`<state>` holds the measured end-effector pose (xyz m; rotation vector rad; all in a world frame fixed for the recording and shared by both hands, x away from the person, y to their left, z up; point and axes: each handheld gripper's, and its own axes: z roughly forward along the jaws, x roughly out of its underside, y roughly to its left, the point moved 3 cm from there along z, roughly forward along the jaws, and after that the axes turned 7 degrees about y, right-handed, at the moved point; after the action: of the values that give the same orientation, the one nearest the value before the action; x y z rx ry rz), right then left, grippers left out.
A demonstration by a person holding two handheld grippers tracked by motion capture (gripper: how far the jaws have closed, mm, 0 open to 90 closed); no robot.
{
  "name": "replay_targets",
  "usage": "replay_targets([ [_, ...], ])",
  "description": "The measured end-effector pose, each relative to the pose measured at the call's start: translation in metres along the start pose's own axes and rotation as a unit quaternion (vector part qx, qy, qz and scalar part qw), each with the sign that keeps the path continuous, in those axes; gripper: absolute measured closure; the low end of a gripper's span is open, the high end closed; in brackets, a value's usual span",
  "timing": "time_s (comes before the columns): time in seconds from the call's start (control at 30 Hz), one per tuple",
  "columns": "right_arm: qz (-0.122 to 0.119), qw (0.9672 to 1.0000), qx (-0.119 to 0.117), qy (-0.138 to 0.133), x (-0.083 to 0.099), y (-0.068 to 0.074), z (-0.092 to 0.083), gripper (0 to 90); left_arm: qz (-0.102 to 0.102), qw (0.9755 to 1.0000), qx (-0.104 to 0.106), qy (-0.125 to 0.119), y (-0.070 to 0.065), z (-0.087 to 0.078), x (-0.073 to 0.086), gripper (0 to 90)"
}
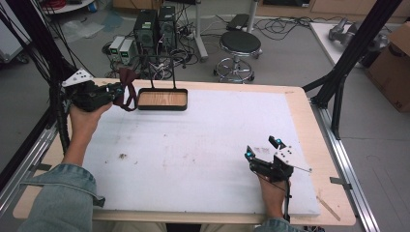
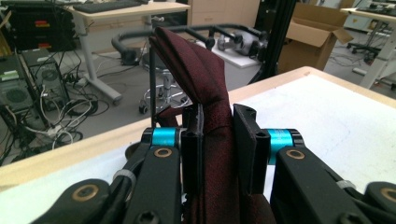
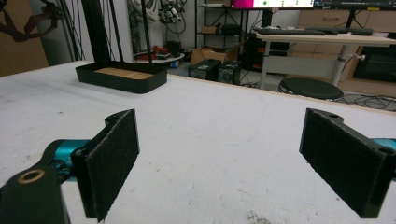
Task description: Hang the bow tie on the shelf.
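A dark red tie (image 1: 126, 91) hangs looped from my left gripper (image 1: 116, 90) at the table's far left corner, lifted off the white mat. In the left gripper view the jaws are shut on the tie (image 2: 205, 84), and its folded end stands up past the gripper (image 2: 218, 135). Just right of it stands a black tray with a wooden floor (image 1: 162, 99) and thin upright rods (image 1: 172, 72); one rod (image 2: 152, 84) rises close behind the fabric. My right gripper (image 1: 263, 148) rests open near the front right, nothing between its pads (image 3: 224, 158). The tray (image 3: 121, 77) lies far ahead of it.
A white mat (image 1: 203, 145) covers most of the wooden table (image 1: 309, 121). Beyond the far edge are a black stool (image 1: 240, 43) and computer towers (image 1: 154, 29) with cables. Black frame posts (image 1: 348, 53) and a cardboard box (image 1: 394, 63) stand at the right.
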<state>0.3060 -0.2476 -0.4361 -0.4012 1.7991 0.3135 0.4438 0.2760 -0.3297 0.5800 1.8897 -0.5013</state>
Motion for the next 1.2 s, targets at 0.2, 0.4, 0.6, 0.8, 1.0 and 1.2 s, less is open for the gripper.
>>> replay_targets([
  [0.2, 0.0, 1.0, 0.001, 0.0, 0.0, 0.0, 0.0, 11.0, 0.0, 1.0, 0.001, -0.008, 0.006, 0.002, -0.015, 73.5],
  [0.4, 0.001, 1.0, 0.001, 0.0, 0.0, 0.0, 0.0, 11.0, 0.004, 0.9999, 0.0, -0.016, 0.009, 0.004, -0.029, 73.5],
  [0.6, 0.0, 1.0, 0.0, 0.0, 0.0, 0.0, 0.0, 11.0, 0.014, 0.9997, 0.002, -0.021, 0.007, 0.009, -0.042, 73.5],
  [0.8, -0.001, 1.0, -0.001, -0.001, 0.0, 0.0, 0.0, 11.0, 0.007, 0.9997, 0.001, -0.023, 0.007, 0.02, -0.049, 73.5],
  [1.0, 0.0, 1.0, -0.002, 0.0, 0.0, 0.0, 0.0, 11.0, 0.005, 0.9999, -0.006, -0.012, 0.013, 0.035, -0.053, 73.5],
  [1.2, -0.001, 1.0, -0.004, 0.0, 0.0, 0.0, 0.001, 11.0, -0.013, 0.9996, -0.023, -0.013, 0.024, 0.042, -0.053, 73.4],
])
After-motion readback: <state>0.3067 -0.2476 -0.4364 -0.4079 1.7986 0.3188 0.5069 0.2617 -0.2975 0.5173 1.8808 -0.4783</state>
